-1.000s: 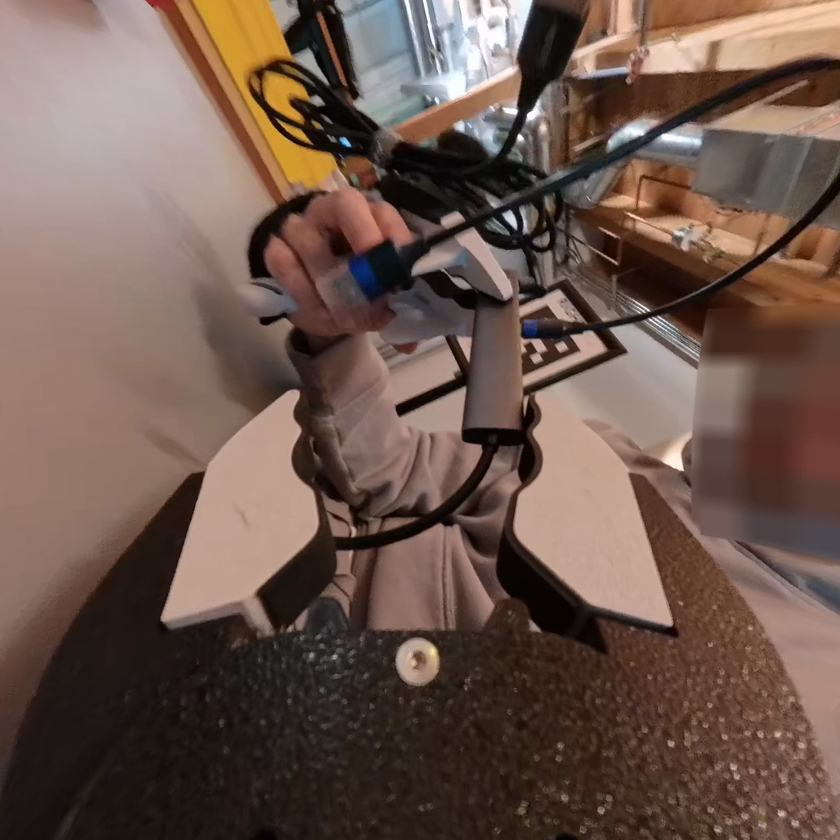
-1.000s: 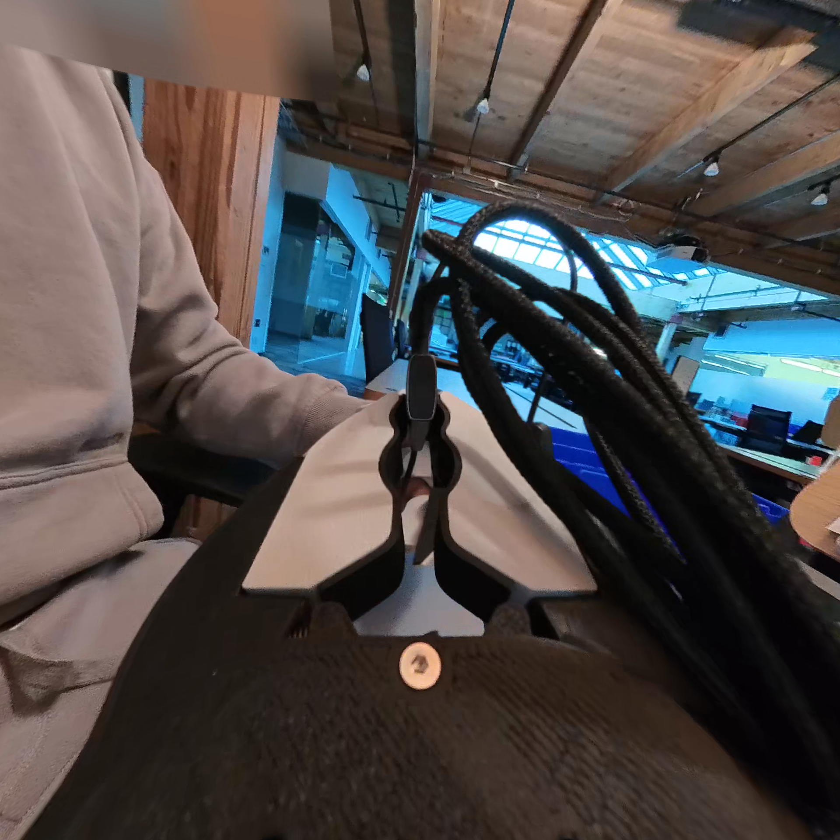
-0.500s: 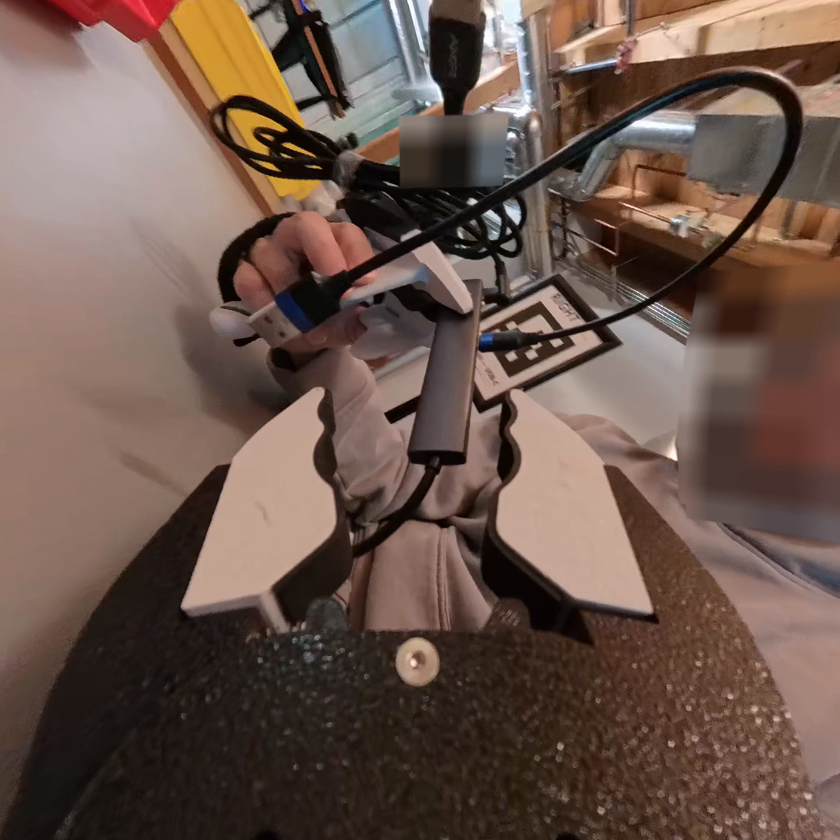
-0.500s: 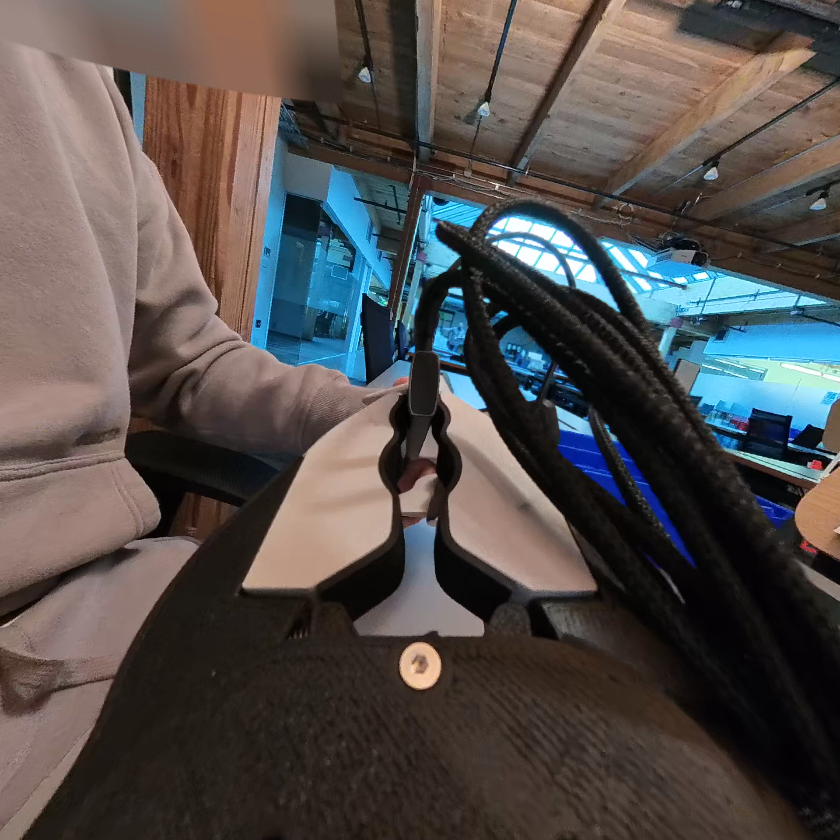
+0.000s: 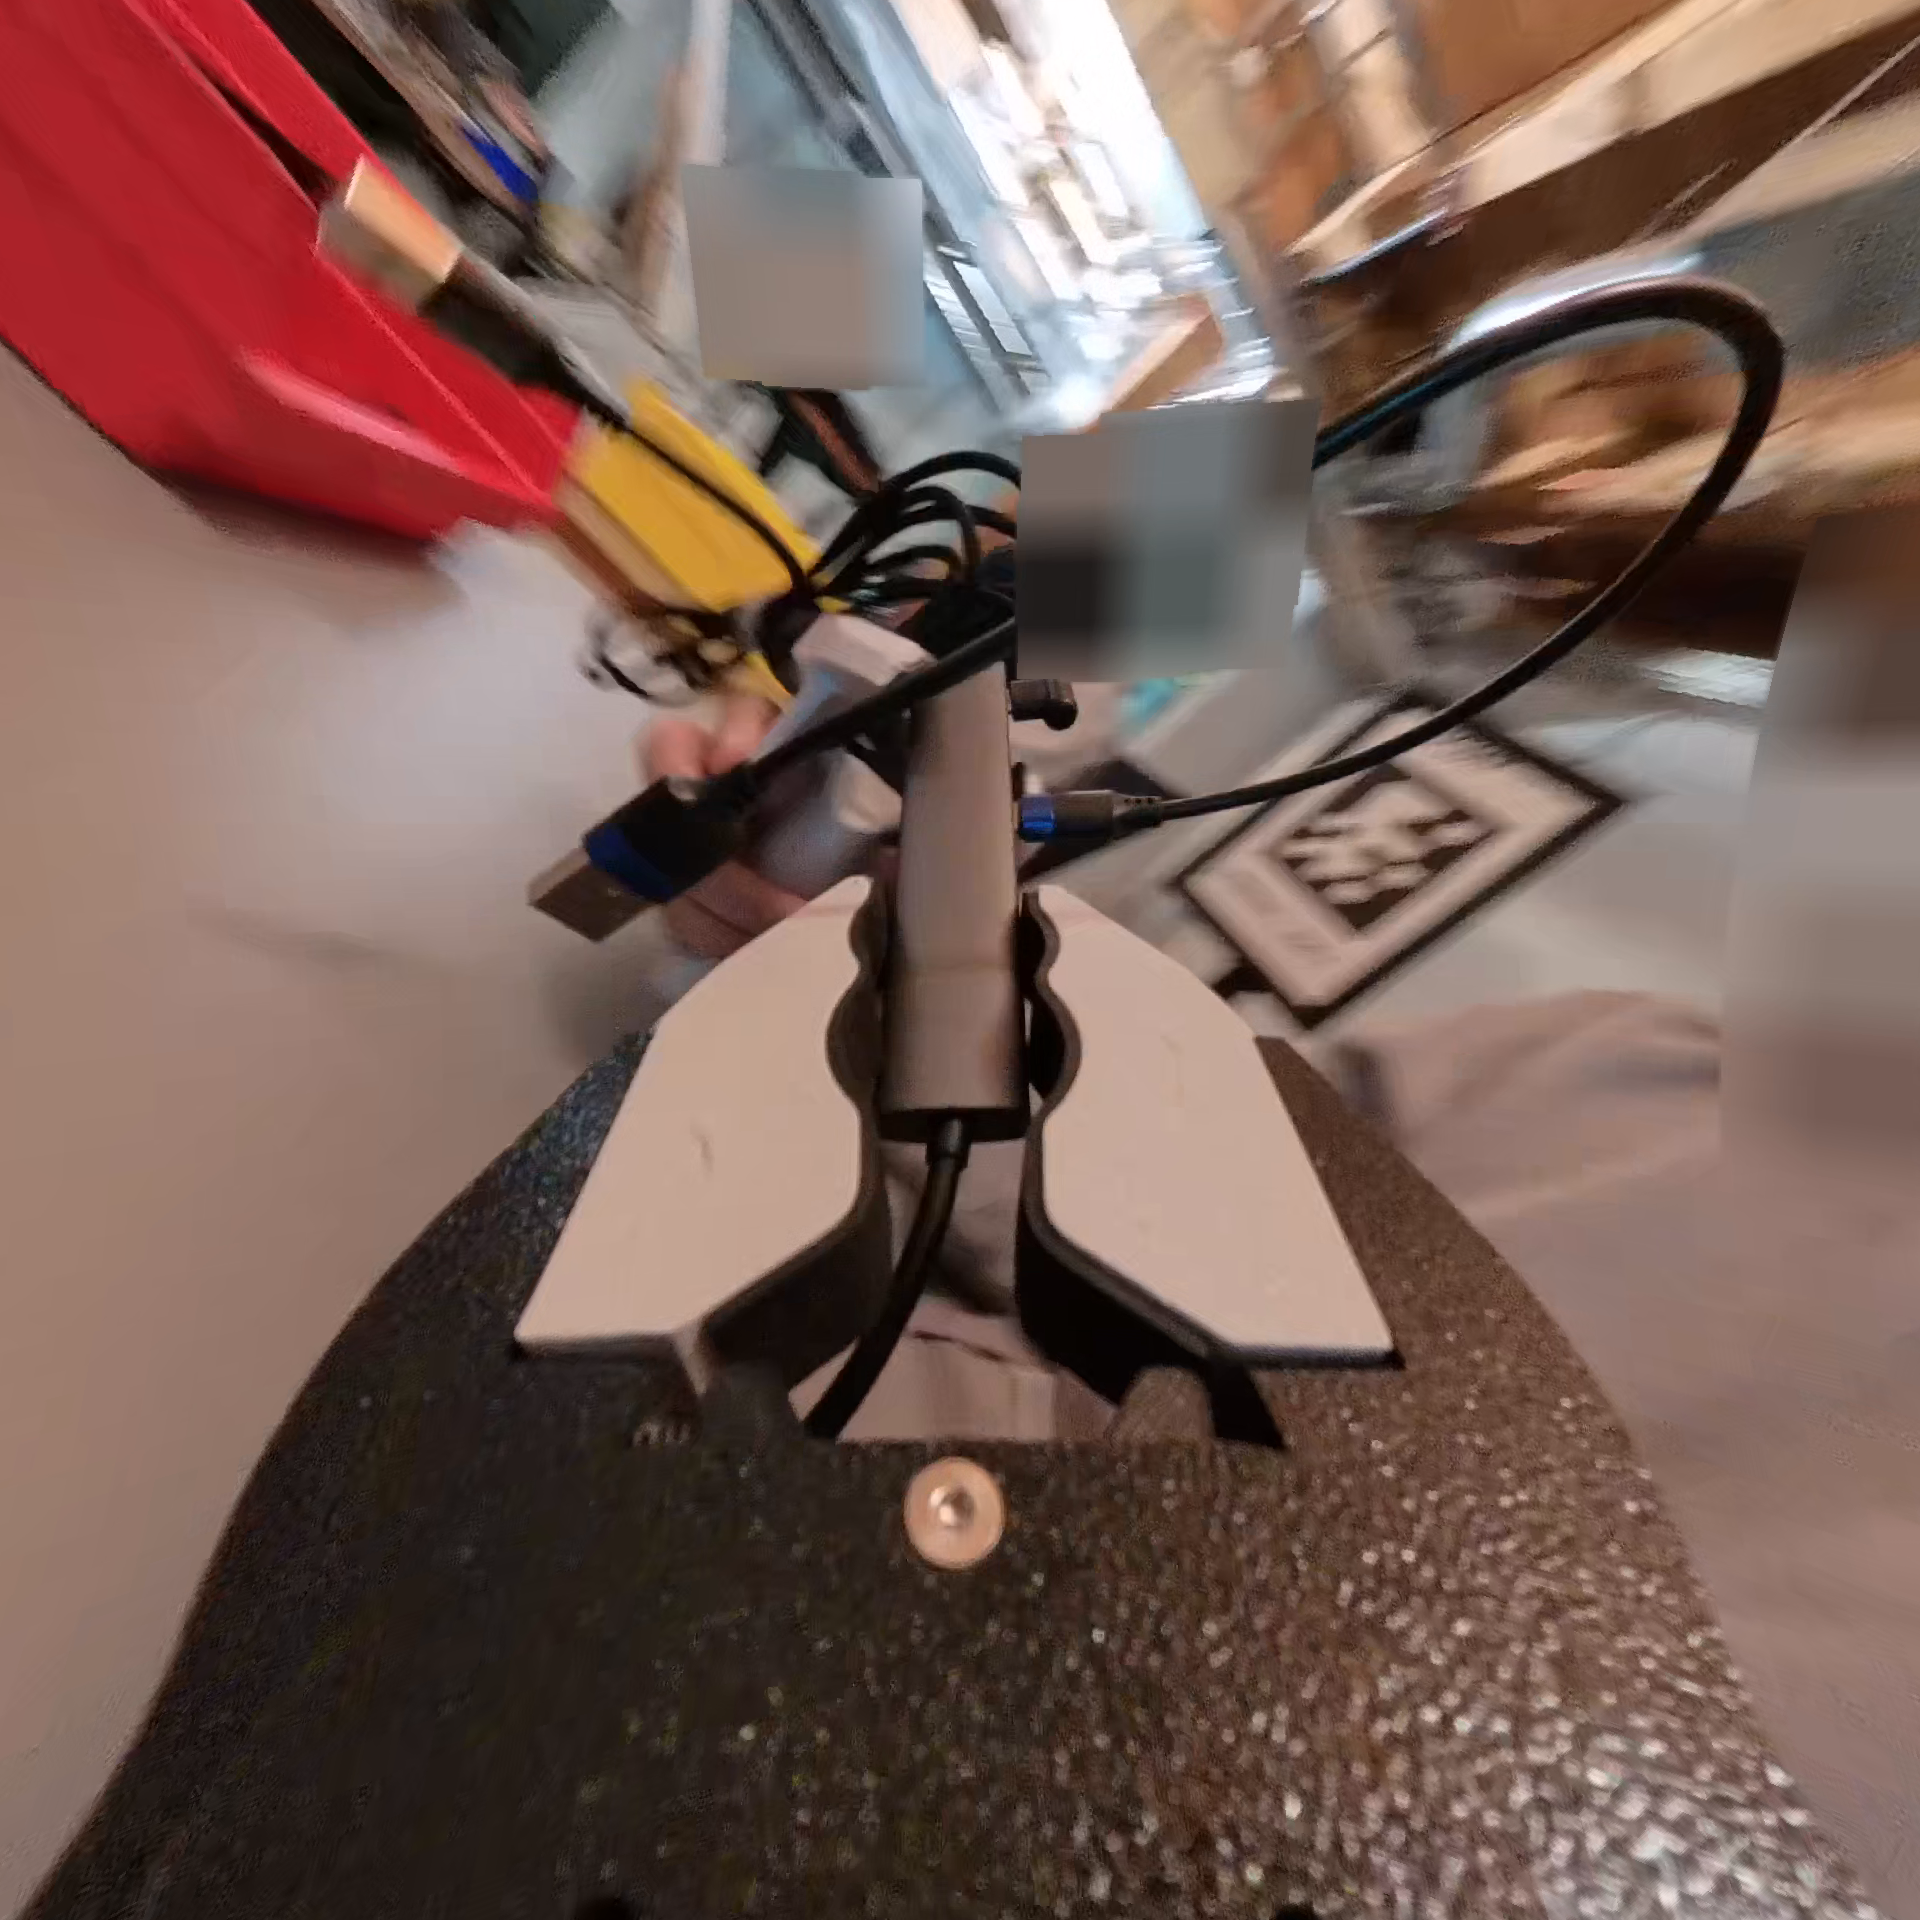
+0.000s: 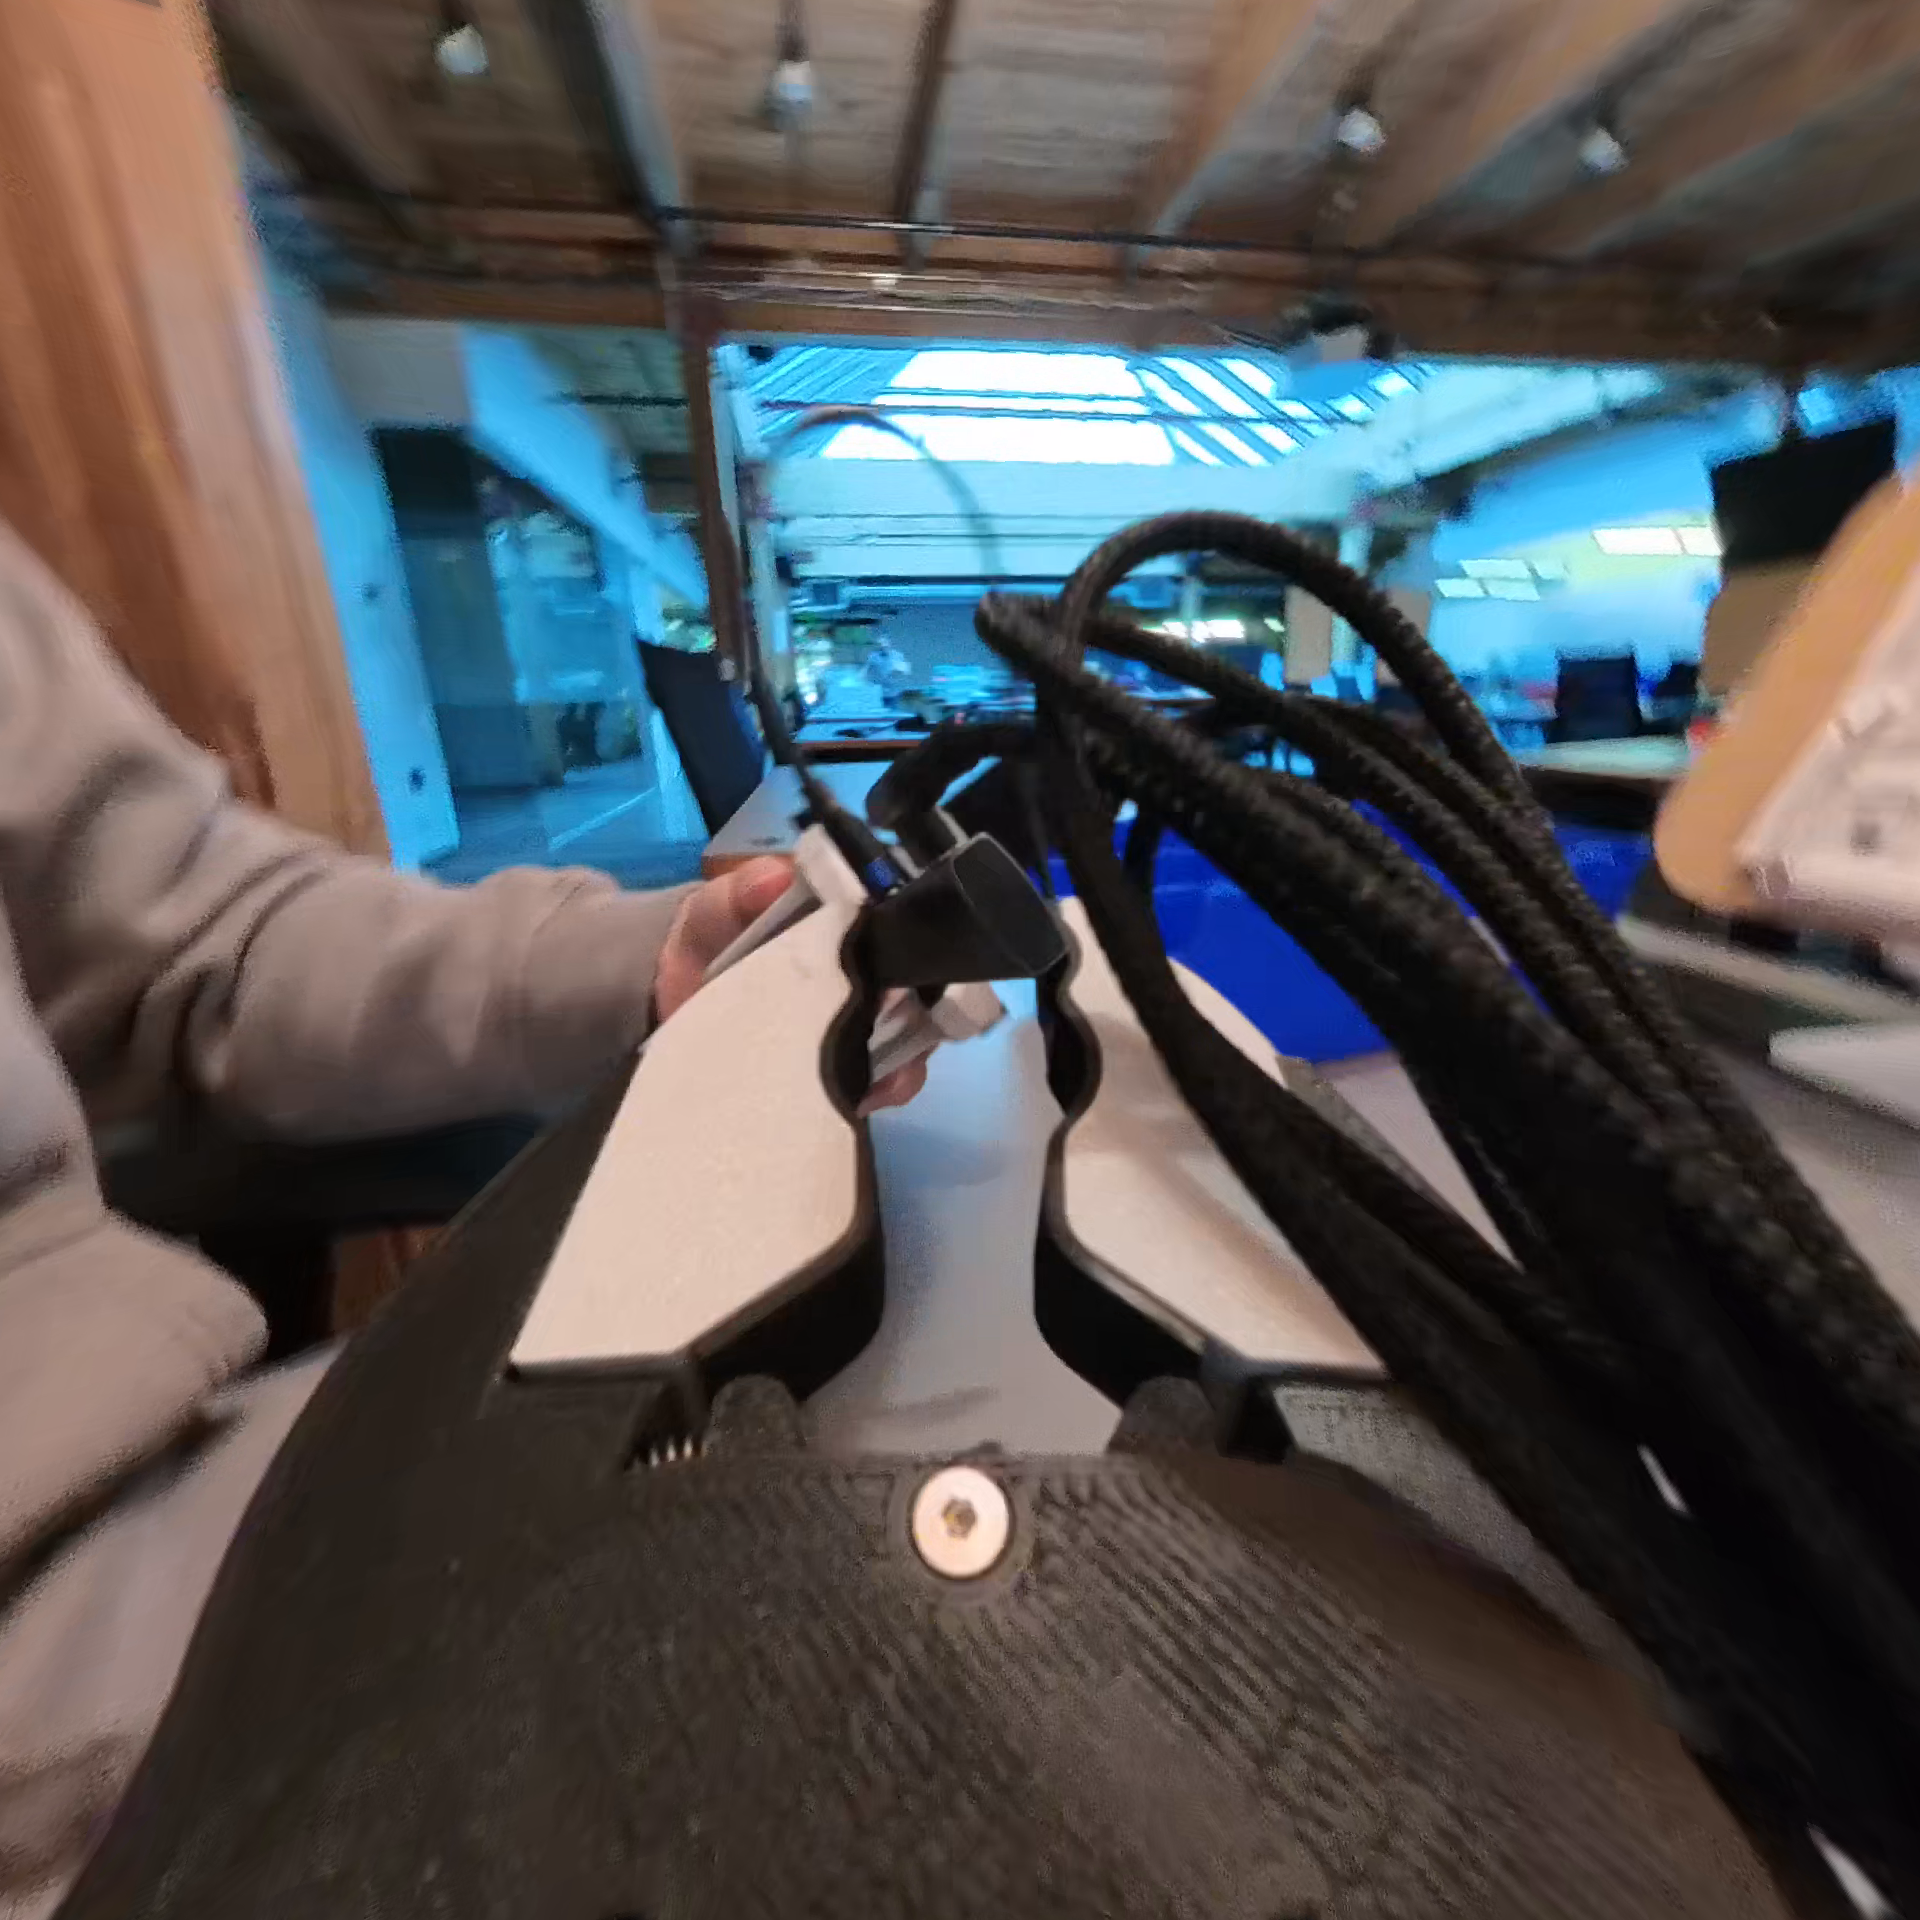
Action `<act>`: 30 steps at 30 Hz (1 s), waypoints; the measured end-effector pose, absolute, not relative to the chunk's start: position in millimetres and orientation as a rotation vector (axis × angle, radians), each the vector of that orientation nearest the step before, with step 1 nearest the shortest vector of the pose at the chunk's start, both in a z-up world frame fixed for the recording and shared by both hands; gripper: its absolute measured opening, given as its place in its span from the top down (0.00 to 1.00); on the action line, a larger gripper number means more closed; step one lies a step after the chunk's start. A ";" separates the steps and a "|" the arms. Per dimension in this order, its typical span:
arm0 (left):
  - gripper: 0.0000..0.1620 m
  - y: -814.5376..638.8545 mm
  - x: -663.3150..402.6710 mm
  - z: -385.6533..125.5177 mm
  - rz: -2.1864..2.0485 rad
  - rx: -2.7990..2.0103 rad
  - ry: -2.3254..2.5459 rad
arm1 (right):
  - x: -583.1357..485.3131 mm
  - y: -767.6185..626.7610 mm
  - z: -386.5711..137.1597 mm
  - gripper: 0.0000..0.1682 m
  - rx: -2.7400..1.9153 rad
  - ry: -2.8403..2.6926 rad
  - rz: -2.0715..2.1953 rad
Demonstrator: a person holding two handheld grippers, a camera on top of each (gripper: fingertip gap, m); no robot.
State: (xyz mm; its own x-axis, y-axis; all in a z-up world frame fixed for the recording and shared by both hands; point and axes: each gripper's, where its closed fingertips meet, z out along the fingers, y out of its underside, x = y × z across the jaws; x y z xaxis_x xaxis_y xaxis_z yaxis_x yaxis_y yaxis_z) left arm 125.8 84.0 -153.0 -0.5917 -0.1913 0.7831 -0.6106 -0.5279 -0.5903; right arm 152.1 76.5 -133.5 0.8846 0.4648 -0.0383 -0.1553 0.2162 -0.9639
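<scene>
Now closed on grey hub (image 5: 956,977), left gripper (image 5: 951,935) steadies it; right gripper (image 6: 956,956) pinches black plug (image 6: 961,920), w/ cables (image 6: 1351,894) draped beside.

Open-plan office, desks (image 6: 1600,753), exposed timber ceiling (image 6: 1039,135)

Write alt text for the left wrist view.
The left gripper is shut on a grey USB hub standing upright between its fingers. A thin black cable plugs into the hub's right side and loops overhead; its loose blue-collared USB plug hangs left.
</scene>
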 end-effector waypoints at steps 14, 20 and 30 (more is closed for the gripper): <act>0.86 106.7 138.9 -136.7 2.320 1.560 -2.511 | 168.3 94.6 -114.2 0.76 -0.988 0.077 0.805; 0.86 103.0 137.3 -118.9 2.457 1.486 -2.709 | 166.0 90.6 -100.3 0.77 -0.915 0.079 0.841; 0.72 100.6 142.3 -125.0 2.547 1.542 -2.559 | 163.0 84.9 -90.1 0.78 -0.748 0.099 0.928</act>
